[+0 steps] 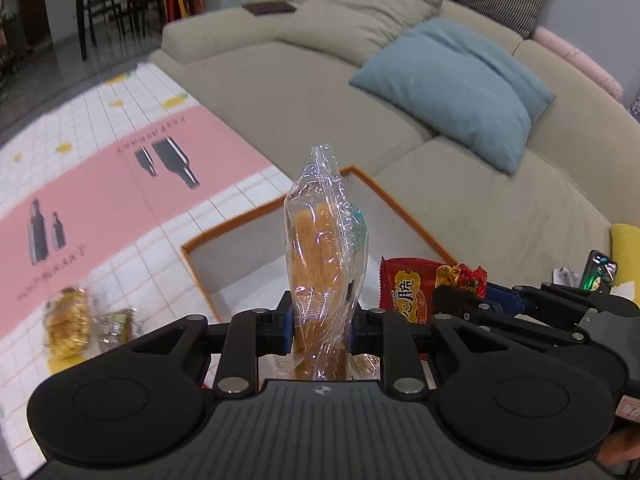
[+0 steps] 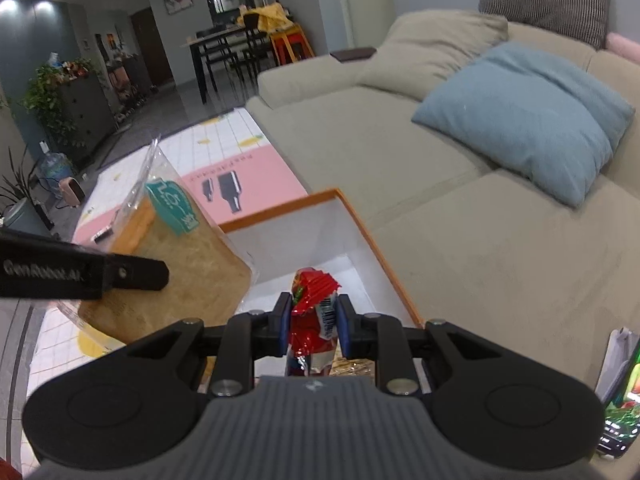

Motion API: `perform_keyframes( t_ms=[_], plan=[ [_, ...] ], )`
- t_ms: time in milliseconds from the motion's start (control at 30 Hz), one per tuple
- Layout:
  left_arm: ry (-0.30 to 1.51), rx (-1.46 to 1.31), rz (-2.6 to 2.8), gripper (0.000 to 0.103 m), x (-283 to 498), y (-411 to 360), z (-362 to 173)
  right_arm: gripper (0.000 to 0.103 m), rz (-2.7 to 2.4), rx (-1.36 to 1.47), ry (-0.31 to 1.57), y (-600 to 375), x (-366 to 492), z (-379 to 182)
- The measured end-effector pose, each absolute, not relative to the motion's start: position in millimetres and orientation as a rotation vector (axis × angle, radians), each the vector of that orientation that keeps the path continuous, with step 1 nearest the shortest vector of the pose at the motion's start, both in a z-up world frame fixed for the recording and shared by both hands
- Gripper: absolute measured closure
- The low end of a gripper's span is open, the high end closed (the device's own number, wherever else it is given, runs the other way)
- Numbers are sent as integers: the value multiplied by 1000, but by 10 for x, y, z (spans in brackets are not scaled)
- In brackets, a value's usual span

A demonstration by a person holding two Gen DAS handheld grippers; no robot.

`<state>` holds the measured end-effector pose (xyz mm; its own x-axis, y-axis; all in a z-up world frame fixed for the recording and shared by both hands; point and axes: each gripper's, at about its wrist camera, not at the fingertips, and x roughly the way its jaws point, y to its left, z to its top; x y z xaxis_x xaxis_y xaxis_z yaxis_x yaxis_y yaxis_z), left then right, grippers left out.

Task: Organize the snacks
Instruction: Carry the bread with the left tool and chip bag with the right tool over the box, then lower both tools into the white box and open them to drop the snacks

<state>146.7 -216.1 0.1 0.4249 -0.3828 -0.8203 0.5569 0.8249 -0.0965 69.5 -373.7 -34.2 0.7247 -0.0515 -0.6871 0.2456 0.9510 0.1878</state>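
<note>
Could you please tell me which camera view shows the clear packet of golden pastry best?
The right wrist view: the clear pastry packet shows its broad face and teal label there. The left wrist view shows the packet edge-on, upright in the left claw, so its face is hidden.

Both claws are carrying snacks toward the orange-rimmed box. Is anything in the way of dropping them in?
Nothing visible blocks it. The box is open-topped and the part in view looks empty. The left claw grips the clear bread packet; the right claw grips the red snack packet, already over the near edge.
</note>
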Motion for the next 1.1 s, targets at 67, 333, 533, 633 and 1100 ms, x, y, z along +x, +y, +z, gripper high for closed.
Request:
perform_keyframes(
  t_ms=[67,333,533,633,1100],
  plan=[
    [995,187,-591,77,1558,-2179,-115,82,-163,300,765,-3805,763,-425],
    [1045,79,-597,77,1853,-2213,-381,82,-147,392,815,-3899,1005,-658],
    [1081,11,-568,77,2047,-2246,-565,82,-174,413,820,-3899,1186,-749],
    [1101,33,-550,77,2091,-2275,-682,82,-184,408,827,-3897,1236,-795],
    [934,590,-369,47,1840,-2599,-674,82,-231,314,874,-3905,1228,-907]
  ],
)
